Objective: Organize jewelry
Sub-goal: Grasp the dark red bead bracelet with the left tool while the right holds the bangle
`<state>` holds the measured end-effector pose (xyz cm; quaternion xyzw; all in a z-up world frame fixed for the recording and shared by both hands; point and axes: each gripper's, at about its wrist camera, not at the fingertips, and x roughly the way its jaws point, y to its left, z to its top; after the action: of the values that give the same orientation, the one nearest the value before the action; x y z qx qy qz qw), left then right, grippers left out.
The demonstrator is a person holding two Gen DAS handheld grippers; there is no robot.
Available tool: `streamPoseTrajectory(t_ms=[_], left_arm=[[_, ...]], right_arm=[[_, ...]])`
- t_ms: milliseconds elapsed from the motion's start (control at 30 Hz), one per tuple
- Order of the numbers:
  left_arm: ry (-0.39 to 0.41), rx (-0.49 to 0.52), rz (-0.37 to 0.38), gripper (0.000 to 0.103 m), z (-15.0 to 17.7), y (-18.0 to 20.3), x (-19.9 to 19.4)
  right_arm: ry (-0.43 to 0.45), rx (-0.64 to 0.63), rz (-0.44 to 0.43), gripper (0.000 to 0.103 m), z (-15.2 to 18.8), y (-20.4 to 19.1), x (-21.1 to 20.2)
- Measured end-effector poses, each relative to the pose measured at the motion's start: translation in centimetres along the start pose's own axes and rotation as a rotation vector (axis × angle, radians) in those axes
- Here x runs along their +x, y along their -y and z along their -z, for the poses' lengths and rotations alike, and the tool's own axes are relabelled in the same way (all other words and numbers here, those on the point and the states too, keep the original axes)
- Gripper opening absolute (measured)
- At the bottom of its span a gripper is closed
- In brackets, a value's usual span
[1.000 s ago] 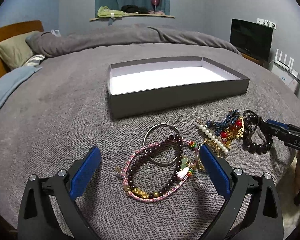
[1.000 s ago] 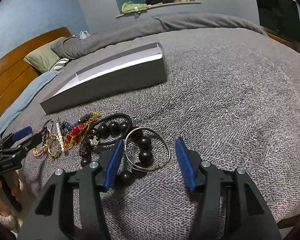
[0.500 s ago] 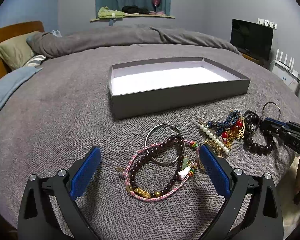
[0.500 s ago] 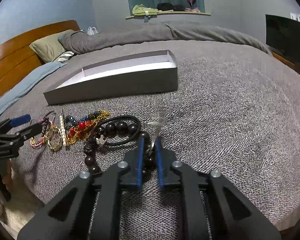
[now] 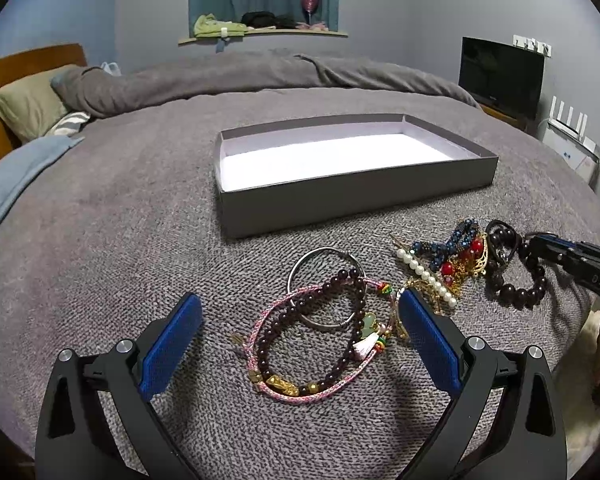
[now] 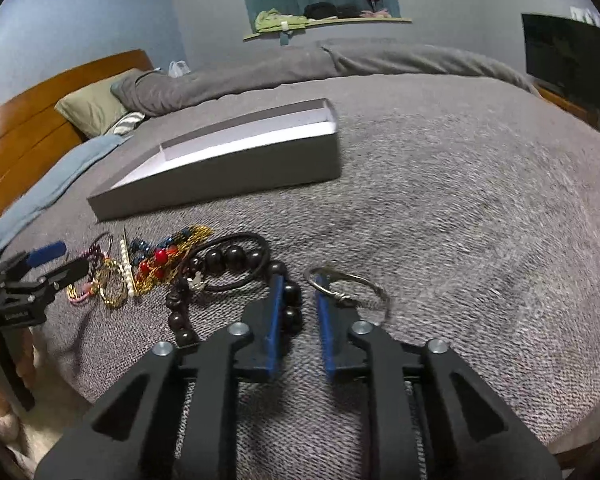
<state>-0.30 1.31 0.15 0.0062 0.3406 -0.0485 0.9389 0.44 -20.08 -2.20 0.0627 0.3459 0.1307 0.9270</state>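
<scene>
Resting beside right gripper (image 6: 298, 292) (jaws narrow), silver bangle (image 6: 350, 284)

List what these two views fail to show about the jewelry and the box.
- Right wrist view: whether the right hand-held gripper actually pinches the silver bangle; motion blur hides it.
- Right wrist view: most of the gray box floor, hidden by its near wall.
- Left wrist view: the gold chain pile, partly behind a blue finger.
</scene>
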Motion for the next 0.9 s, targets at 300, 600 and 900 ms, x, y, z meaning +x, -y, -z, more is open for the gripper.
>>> streamPoseTrajectory(t_ms=[300,600,900], left_arm=[[-0.002,0.001,0.004,0.098,-0.1,0.1,0.2],[0.03,0.042,0.07,0.096,-0.6,1.7,-0.6],[-0.002,0.235,0.199,0.077,-2.6,7.9,0.1]], right_arm=[[-0.009,0.132,-0.014,0.039,0.5,2.7,-1.0],[0.026,0.078,0.034,0.003,-0.6,2.6,-1.4],[0.091,0.035,-0.001,0.003,-1.9,1.6,-2.1]])
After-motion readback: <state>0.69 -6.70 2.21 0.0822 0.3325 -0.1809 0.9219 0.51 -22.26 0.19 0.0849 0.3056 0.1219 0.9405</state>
